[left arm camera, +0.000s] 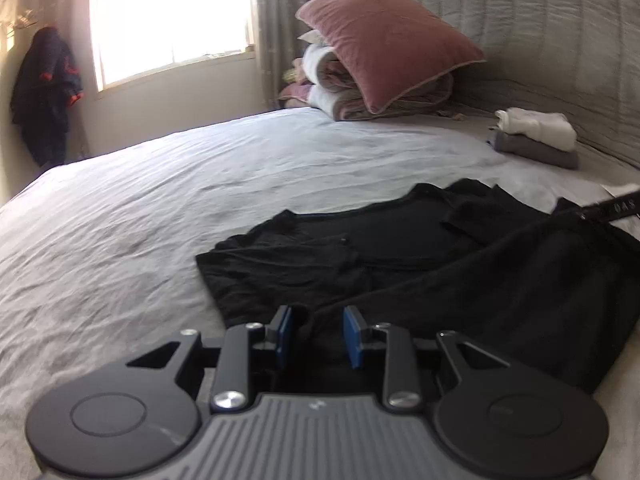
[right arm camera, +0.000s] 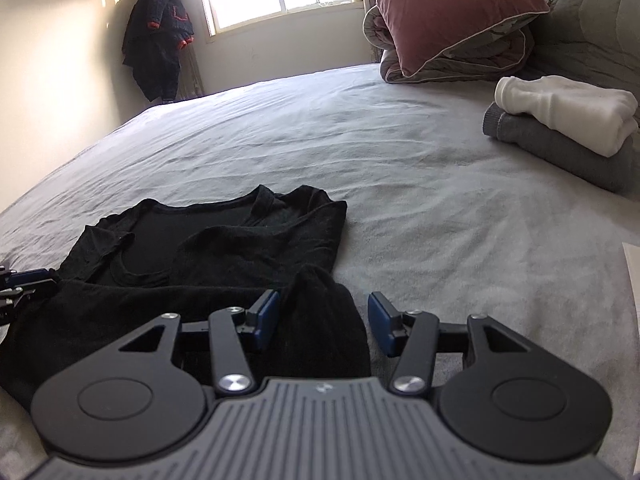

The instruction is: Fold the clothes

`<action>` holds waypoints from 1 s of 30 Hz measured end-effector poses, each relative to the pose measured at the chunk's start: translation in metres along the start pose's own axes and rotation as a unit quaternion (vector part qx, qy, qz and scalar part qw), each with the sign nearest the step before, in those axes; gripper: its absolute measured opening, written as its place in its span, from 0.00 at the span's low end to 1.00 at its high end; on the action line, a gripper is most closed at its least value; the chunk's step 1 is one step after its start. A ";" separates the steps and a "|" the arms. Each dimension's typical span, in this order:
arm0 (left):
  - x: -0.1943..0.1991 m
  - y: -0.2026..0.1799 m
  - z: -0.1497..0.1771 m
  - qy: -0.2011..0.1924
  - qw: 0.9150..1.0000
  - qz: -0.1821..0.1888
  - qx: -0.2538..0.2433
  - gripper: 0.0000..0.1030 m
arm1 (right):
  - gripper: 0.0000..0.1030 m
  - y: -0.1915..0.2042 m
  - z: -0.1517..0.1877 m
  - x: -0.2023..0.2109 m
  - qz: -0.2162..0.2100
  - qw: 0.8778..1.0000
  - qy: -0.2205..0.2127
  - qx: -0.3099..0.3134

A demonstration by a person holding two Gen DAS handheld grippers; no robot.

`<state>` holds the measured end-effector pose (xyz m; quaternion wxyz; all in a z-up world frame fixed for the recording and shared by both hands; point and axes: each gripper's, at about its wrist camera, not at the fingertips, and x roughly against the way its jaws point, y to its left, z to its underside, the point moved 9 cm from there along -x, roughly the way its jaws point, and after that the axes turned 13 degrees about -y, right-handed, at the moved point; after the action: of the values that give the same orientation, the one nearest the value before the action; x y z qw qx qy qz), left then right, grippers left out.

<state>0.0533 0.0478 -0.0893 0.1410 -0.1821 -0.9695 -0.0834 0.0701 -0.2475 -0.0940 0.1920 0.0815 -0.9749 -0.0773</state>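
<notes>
A black long-sleeved top [left arm camera: 400,256] lies on the grey bed sheet [left arm camera: 160,208], its sleeves folded in over the body and its near hem raised in a fold. My left gripper [left arm camera: 318,334] is open, its blue pads on either side of the hem's left corner. My right gripper [right arm camera: 324,320] is open, its pads on either side of the hem's right corner [right arm camera: 324,320]. The top's collar end lies flat farther away [right arm camera: 224,232]. The left gripper also shows at the left edge of the right wrist view [right arm camera: 24,280].
A folded white garment [right arm camera: 560,108] sits on a folded grey one [right arm camera: 568,152] at the right. A pink pillow [left arm camera: 384,36] leans on rolled bedding against the grey headboard [left arm camera: 560,40]. A dark jacket [left arm camera: 44,92] hangs by the window.
</notes>
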 end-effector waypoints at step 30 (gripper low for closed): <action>-0.015 0.038 0.011 0.028 0.982 -0.064 0.174 0.03 | 0.15 0.002 0.002 0.000 -0.008 1.000 -0.011 -0.003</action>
<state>0.0787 0.0804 -0.1004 0.1916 -0.0895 -0.9747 0.0730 0.0690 -0.2449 -0.0957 0.1808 0.0874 -0.9761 -0.0830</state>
